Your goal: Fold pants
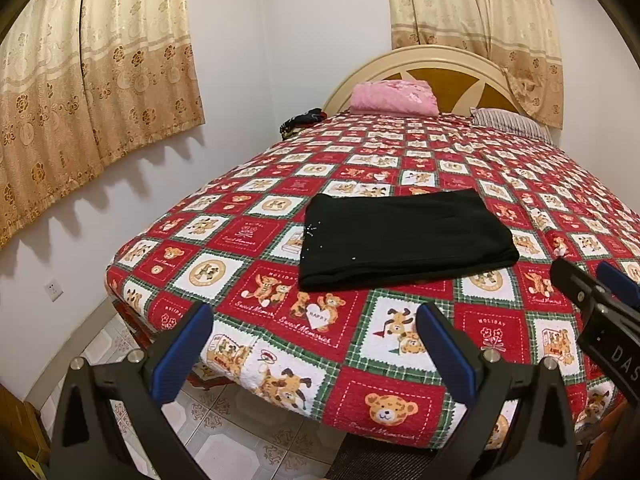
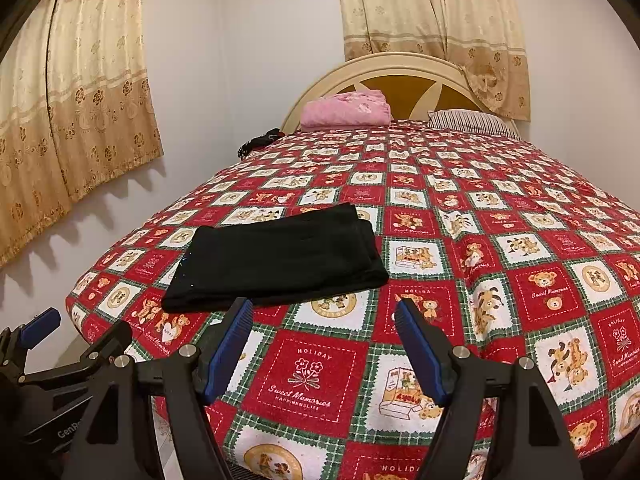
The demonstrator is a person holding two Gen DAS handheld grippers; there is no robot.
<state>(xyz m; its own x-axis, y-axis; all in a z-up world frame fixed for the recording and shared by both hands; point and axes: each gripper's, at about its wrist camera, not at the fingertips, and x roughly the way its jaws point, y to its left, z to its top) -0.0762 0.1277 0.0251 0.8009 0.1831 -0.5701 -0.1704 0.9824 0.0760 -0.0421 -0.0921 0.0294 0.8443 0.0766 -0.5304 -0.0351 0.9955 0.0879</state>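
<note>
Two handheld grippers are held side by side above the near edge of a bed (image 1: 520, 184), both tilted downward toward its red, white and green teddy-bear bedspread (image 2: 440, 240). The left gripper (image 1: 314, 316) is seen with its blue-padded jaws spread wide and nothing between them; the right gripper (image 2: 324, 308) is likewise released and empty, touching no fabric. The black pants (image 1: 404, 236) are shown folded into a compact rectangle, lying flat on the bedspread just beyond the fingertips, apart from both tools. A pink folded blanket (image 2: 346, 110) is seen by the headboard (image 1: 424, 60).
</note>
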